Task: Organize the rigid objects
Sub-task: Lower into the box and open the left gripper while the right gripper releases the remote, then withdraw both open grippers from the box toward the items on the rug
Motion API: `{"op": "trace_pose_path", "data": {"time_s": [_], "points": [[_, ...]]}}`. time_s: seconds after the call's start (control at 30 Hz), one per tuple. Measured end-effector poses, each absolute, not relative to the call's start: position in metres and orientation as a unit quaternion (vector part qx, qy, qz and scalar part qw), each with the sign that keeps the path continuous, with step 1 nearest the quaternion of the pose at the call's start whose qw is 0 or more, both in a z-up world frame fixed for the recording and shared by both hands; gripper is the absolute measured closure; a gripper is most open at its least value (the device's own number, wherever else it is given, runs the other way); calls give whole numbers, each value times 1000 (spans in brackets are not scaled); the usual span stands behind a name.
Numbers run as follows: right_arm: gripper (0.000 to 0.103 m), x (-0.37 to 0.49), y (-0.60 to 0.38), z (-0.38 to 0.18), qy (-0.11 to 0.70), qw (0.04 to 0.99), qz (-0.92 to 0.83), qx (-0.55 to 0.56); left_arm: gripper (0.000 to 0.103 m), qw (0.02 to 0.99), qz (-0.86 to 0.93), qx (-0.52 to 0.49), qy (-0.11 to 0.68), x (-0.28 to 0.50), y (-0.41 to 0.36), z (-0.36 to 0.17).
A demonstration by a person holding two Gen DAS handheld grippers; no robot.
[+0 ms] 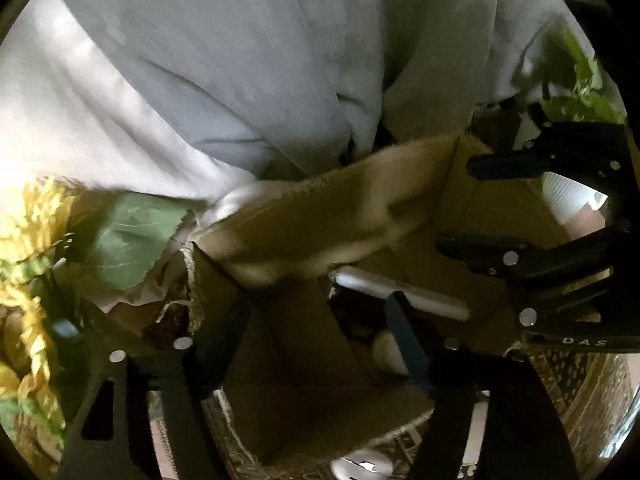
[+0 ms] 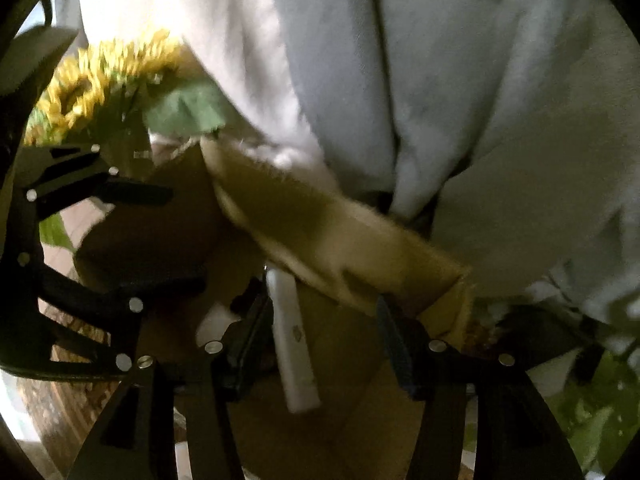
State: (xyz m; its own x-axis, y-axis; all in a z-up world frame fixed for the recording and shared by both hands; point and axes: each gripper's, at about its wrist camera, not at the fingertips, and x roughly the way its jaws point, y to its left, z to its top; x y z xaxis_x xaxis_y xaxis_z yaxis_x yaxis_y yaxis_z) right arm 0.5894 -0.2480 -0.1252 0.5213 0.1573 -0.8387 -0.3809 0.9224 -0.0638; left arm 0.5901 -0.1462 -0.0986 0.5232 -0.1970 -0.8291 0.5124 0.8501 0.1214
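Left wrist view | box [image 1: 304, 320]: cardboard, open, below both grippers | white bar [image 1: 404, 292]: lying inside box | left gripper [image 1: 320, 320]: jaws apart over box interior, gripping nothing | right gripper [image 2: 320, 328]: jaws apart astride white bar, pads off it | sunflowers [image 2: 100, 76]: beside box | white cloth [image 1: 240, 60]: behind box

Both grippers point steeply downward, close together. The left gripper [image 1: 316, 332] has its jaws spread apart, pressing on nothing. The right gripper [image 2: 320, 340] also has parted jaws, its pads gripping nothing.
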Motion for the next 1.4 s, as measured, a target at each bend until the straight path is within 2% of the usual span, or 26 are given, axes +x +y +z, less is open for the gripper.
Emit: {"op": "trace_pose_path", "data": {"time_s": [0.07,0.1,0.23,0.27,0.5,0.97,1.33,1.4], "points": [[37,579,-252,-114,447,876,141,-113,19,861,-203,166,436,583,-143,-92],[36,573,-254,-107,436,884,130,-109,15,865,-202,161,430,578,-140,-88],[27,558,-258,-87,408,903,94,-94,10,880,-190,151,409,562,-131,-74],[25,554,-257,-83,402,907,85,-90,5,884,-182,152,403,557,-130,-70],[15,518,-251,-59,368,927,24,-66,0,912,-129,160,354,523,-114,-54],[14,451,-246,-46,324,944,-30,-44,0,942,-72,121,305,457,-82,-46],[14,427,-245,-68,342,939,-27,-7,1,941,-59,93,321,434,-73,-63],[14,425,-246,-73,349,937,-26,-2,4,937,-63,85,333,433,-73,-71]]}}
